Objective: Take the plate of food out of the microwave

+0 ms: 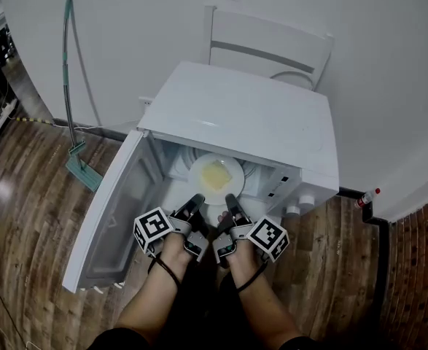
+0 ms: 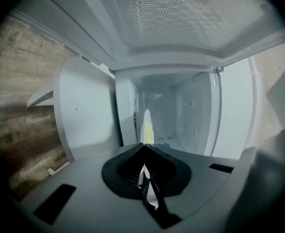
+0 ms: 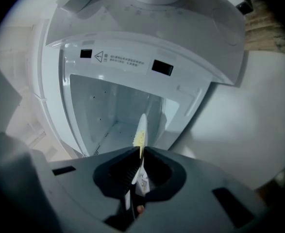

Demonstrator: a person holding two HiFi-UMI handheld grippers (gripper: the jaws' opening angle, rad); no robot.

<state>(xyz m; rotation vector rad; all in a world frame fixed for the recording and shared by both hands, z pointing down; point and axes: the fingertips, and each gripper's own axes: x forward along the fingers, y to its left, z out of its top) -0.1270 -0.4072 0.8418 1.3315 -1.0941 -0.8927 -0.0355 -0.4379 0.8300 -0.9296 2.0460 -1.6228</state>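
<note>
A white plate (image 1: 215,177) with yellow food (image 1: 215,173) on it lies in the mouth of the open white microwave (image 1: 250,115). The microwave's door (image 1: 111,217) swings out to the left. My left gripper (image 1: 195,199) pinches the plate's near rim on the left, and my right gripper (image 1: 230,199) pinches it on the right. In the left gripper view the plate (image 2: 146,125) stands edge-on between the closed jaws of the left gripper (image 2: 143,147). The right gripper view shows the same plate (image 3: 141,127) clamped in the right gripper (image 3: 141,150), with the cavity behind it.
A white chair (image 1: 272,46) stands behind the microwave against the white wall. A green mop (image 1: 79,162) leans at the left. A small bottle (image 1: 367,197) sits at the right by a black pipe. Wooden floor (image 1: 24,195) surrounds the microwave.
</note>
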